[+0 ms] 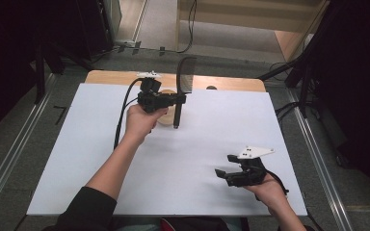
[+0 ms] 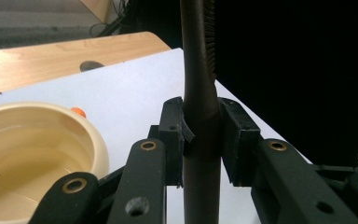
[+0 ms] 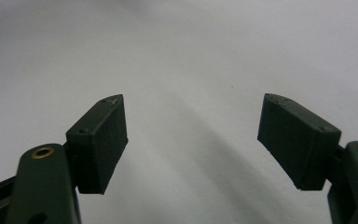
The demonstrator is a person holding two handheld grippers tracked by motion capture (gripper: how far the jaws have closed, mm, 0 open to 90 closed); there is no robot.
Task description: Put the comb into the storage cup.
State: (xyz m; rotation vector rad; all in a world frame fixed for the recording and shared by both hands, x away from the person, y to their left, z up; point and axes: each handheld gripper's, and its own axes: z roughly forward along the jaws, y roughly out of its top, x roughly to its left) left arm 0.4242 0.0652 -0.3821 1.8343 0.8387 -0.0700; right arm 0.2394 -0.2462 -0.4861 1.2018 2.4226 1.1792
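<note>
While the wide white table sheet (image 1: 183, 159) takes up most of what I can see from here, the work sits at its far edge, where a strip of bare wooden tabletop (image 1: 226, 83) shows beyond it. Just behind the person's left hand (image 1: 139, 120) stands a round cream-coloured bowl (image 2: 37, 154), shallow and pale inside, with a small orange thing (image 2: 78, 112) peeping over its far rim. The left gripper (image 1: 176, 99) has its black jaws clamped tight on the handle of a long dark brown comb (image 1: 185, 79), which stands upright above the table, teeth at the top and handle end pointing down just beside the bowl. The right gripper (image 1: 226, 166) rests low near the right front corner, jaws standing well apart with nothing between them but white sheet.

To carry this on well, I would judge the left hand should keep the comb upright and the grip firm, since the handle is round and narrow and could twist between the pads (image 2: 172, 140). Moving it slowly and clear of the bowl's rim seems wise.

What the orange thing is I cannot say; the bowl hides most of it. From above, the hand and gripper cover nearly all of the bowl, and the comb's teeth blur against the dark backdrop.
</note>
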